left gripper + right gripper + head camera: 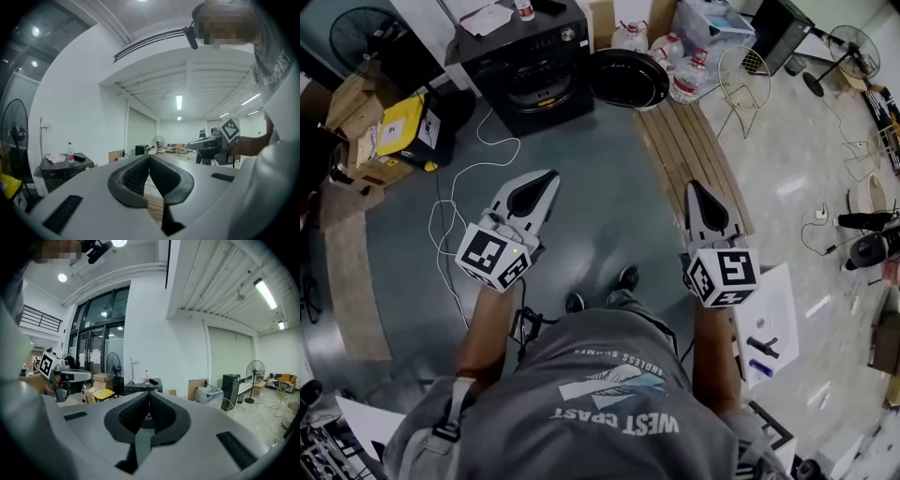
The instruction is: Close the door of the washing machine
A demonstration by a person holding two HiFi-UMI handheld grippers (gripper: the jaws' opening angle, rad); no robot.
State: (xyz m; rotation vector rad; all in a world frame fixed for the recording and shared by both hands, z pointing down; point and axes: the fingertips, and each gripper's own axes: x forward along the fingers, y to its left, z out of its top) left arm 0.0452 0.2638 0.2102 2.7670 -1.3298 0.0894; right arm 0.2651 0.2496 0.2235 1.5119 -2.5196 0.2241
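Position of target: the black front-loading washing machine [530, 70] stands at the far end of the grey floor [600, 178], well apart from both grippers and ahead of them, a little left of the line midway between them in the head view.
Position of door: the washing machine door [628, 79] hangs swung open at the machine's right side, ahead of the right gripper and closer to its line than to the left one's.
Claw, left: the left gripper [549, 178] has its jaws pressed together with nothing between the pads; it is held about level, tips toward the machine.
Claw, right: the right gripper [693, 187] has its jaws together and is empty; it is tipped slightly downward. In its own view the machine sits just above the jaw tips, straight ahead.
Machine, appearance: dark cabinet, control strip with a round silver knob [569, 35], round drum opening exposed at the front. The top carries a small bottle [524, 9] and a white sheet [487, 19].
Door, appearance: round, black, with a glossy highlight along its rim.
Edge, right of door: a cluster of large water bottles [675, 56] sits just behind and beside the door, with a round wire frame [742, 80] near them.
Edge, floor right: a slatted wooden board [698, 155] runs from below the door toward the right gripper.
Edge, left of machine: cardboard boxes [356, 112], a yellow item [398, 127] and a pedestal fan [366, 37].
Edge, floor left: a white cable [455, 202] loops from the machine's left side toward the person.
Open room: bare floor lies between the jaw tips and the machine front.
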